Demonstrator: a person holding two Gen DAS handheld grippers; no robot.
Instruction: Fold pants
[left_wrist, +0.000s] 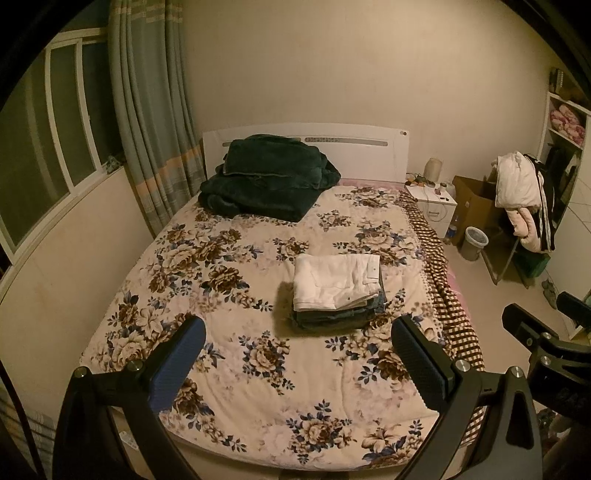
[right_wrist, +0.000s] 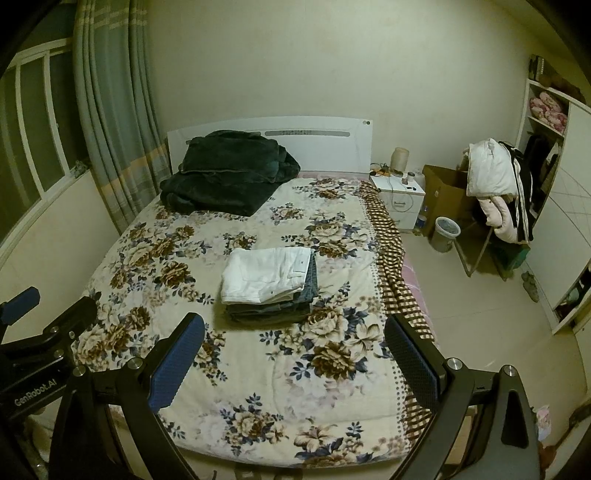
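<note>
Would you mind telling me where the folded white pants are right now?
The white pants top a stack of folded darker pants mid-bed on the floral bedspread, ahead of both open grippers, nearer the bed's checkered right edge.

- White pants (left_wrist: 337, 280) folded into a flat rectangle, top of the stack, waistband edge toward the right side of the bed; small dark button or rivet visible near the right corner.
- Stack of folded pants (right_wrist: 271, 299) underneath: blue denim and darker layers, edges roughly aligned, blue denim peeking out on the right side.
- Stack lies on the floral bedspread (left_wrist: 258, 354), mid-bed, right of centre.
</note>
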